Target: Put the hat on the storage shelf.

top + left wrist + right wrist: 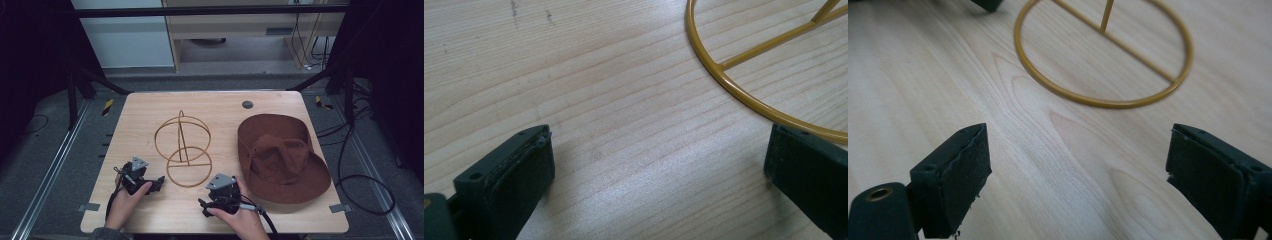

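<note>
- Right hand (240, 212) at the near table edge, holding right tongs (209, 206). Jaws spread wide, nothing between them, bare wood under them in the right gripper view (1073, 180).
- Left hand (127, 200) at the near-left, holding left tongs (159, 182). Jaws also spread wide and empty; in the left gripper view (659, 170) only table grain lies between them.
- Both tongs low over the table (150, 215), apart from each other, grey three-cornered plates up.
- Wire hat stand (182, 150), gold/yellow metal: flat ring base with a crossbar, upright rod, crossed hoops on top. Upright on the table, just beyond both tongs, between them in line.
- Right gripper view: stand's base ring (1103, 55) dead ahead of the right tongs, whole ring visible, crossbar and rod foot inside it. Not touching the jaws.
- Left gripper view: the ring's rim (734, 85) curves in ahead and to the right, passing just behind the tip of the right-hand jaw. Cannot tell if it touches.
- Brown floppy brimmed hat (282, 157) lies crown-up on the table, right of the stand and beyond-right of the right tongs; its brim edge is near the right hand, apart from the stand.
- Small dark round disc (247, 104) in the table surface, far side, well beyond both tongs.
- Cables (365, 185) on the floor right of the table.
</note>
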The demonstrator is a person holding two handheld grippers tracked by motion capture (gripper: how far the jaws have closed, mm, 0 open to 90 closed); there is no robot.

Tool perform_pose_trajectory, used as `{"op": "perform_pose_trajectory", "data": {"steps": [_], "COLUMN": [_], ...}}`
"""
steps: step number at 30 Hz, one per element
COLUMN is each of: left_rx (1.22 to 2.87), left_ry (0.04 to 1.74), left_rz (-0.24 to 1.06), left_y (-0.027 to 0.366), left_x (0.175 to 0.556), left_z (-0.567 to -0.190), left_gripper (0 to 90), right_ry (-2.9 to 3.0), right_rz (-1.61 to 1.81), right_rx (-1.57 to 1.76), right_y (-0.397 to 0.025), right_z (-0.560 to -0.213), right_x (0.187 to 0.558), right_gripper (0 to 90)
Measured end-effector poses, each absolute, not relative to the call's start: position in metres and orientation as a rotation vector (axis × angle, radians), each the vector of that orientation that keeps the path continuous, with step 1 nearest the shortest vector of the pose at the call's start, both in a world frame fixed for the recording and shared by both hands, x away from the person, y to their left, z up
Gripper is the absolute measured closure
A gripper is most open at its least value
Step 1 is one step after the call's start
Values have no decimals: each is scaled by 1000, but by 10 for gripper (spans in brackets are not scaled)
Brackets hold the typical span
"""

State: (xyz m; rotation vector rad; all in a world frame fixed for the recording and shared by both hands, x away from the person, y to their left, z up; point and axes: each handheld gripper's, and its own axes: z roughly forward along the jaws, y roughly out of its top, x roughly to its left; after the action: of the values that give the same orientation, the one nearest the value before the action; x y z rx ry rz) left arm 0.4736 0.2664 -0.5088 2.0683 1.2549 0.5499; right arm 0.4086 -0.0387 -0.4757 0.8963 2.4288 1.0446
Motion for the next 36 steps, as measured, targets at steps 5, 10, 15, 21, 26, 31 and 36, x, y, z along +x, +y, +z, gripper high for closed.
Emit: {"op": "perform_pose_trajectory", "data": {"steps": [5, 10, 15, 21, 26, 31, 36], "left_rx": [2068, 2064, 2065, 2066, 2065, 2066, 2066], "left_ry": [1258, 1259, 1257, 1258, 1257, 1257, 1257], "left_rz": [547, 547, 545, 547, 546, 547, 546], "left_y": [266, 266, 266, 265, 265, 265, 265], "left_x": [473, 473, 472, 472, 471, 471, 471], "left_z": [-509, -509, -509, -509, -509, -509, -509], "left_gripper": [0, 0, 0, 0, 0, 0, 0], "right_ry": [2436, 2448, 2456, 2439, 2435, 2439, 2451], "right_rz": [982, 898, 853, 801, 756, 729, 708], "right_rx": [863, 900, 952, 1029, 1100, 1178, 1206], "right_y": [-56, -87, -110, -143, -173, -198, -209], "right_z": [-436, -402, -385, -364, -348, -339, -337], "right_x": [405, 420, 433, 453, 475, 498, 513], "right_gripper": [112, 115, 115, 134, 163, 168, 151]}}
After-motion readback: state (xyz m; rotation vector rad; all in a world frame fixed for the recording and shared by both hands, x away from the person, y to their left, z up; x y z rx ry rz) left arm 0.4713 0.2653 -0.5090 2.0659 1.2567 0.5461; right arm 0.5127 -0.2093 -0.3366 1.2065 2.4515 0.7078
